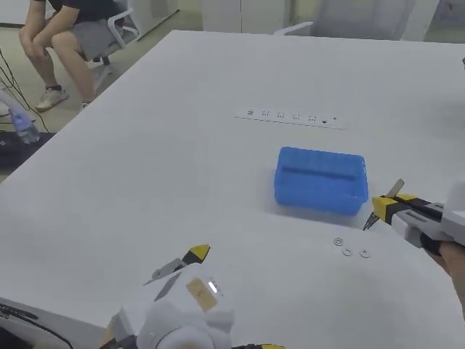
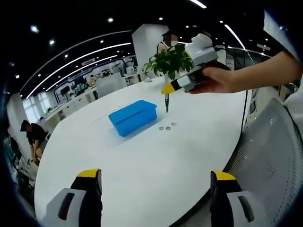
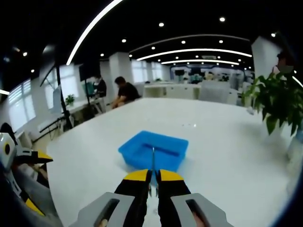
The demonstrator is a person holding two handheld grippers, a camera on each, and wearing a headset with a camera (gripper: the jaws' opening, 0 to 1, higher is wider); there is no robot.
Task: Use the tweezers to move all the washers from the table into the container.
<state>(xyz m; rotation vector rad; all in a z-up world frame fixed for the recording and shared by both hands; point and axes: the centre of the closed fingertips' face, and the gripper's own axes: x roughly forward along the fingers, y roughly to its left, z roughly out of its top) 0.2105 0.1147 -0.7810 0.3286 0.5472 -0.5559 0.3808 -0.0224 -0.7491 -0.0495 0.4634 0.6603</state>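
At the white table (image 1: 145, 160), far-left edge: a person (image 1: 65, 29) seated on a chair. Lower left of centre: left gripper (image 2: 155, 175), jaws spread wide with nothing between them, over bare tabletop. Centre: power strip (image 1: 290, 118) lying flat, with the blue container (image 1: 320, 193) nearer than it. Just right of the container's near corner: three washers (image 1: 347, 251) on the table, close together, outside the container. Right edge: right gripper (image 3: 153, 177), jaws clamped on the tweezers (image 2: 166, 104), whose tips point down near the washers; contact cannot be told.
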